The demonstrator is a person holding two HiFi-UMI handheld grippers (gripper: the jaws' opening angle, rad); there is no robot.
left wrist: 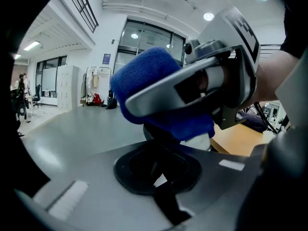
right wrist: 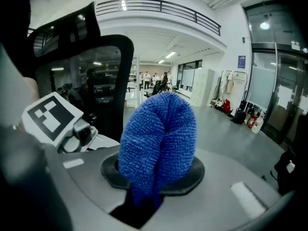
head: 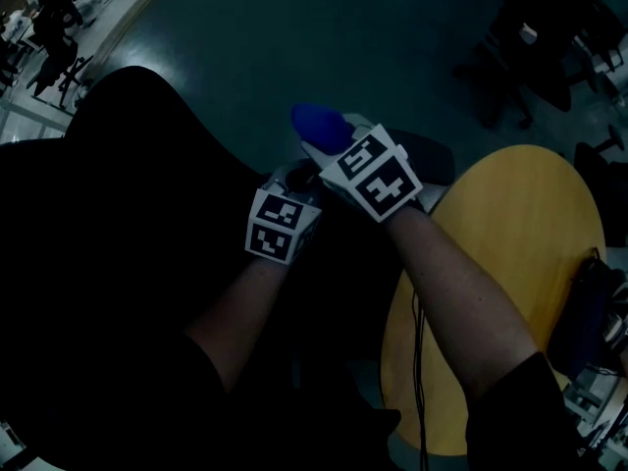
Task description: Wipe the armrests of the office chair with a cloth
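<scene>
Here we are with the blue cloth (right wrist: 159, 143) bunched up and pinched in the right gripper (head: 339, 153), its fingers clenched on the lower end while the rest stands up in a fat fold. The left gripper (left wrist: 156, 168) sits just beside it; its fingers look drawn together with nothing between them.

Both hang over the edge of the black chair (head: 118, 224), whose mesh back fills the left of the right gripper view. The round yellow surface (head: 520, 243) lies to the right. The head view is so dark that we cannot pick out an armrest, and the cloth touches nothing we can see. So we judge the wiping is not under way here, and both armrests remain to be done.

As for writing, a blue wall sign (right wrist: 241, 61) hangs by the glass doors, too small to read. No brand shows anywhere.
</scene>
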